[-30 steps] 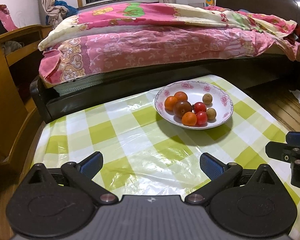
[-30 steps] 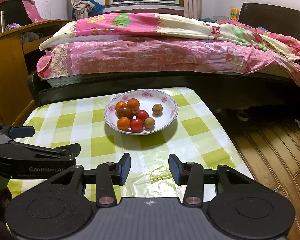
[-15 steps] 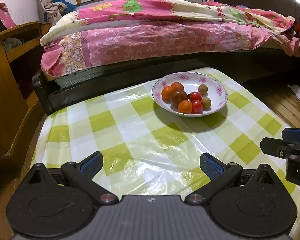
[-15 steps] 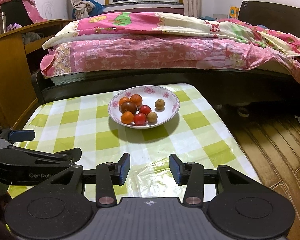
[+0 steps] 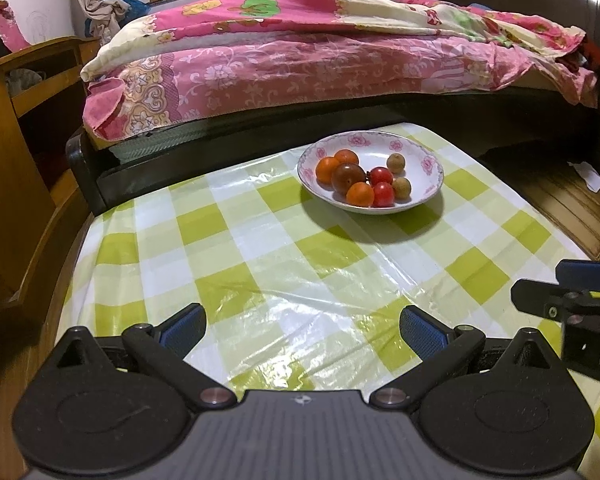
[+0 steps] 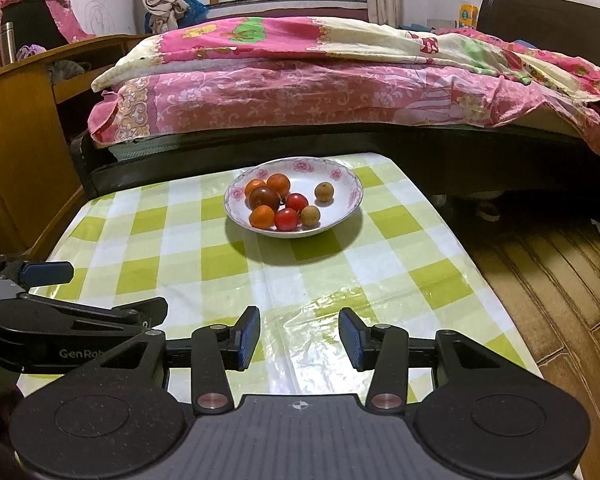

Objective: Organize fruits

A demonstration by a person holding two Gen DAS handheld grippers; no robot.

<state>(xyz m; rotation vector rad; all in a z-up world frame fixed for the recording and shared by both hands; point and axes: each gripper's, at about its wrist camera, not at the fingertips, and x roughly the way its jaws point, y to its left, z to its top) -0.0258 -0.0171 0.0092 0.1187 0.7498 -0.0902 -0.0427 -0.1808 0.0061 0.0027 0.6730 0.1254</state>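
Left gripper: jaws wide apart, empty. Right gripper: jaws apart, narrower gap, empty. Both low over near edge of worktop, angled down, aimed at bowl; likely pre-reach stance, nothing grasped yet.

Bowl well ahead of both grippers, near far edge. Fruits clustered in its left half: orange, red, one dark, two brown.

Worktop: glossy green-white check plastic cover, wrinkled, slick-looking. Bed beyond bowl; wooden floor right of right gripper.
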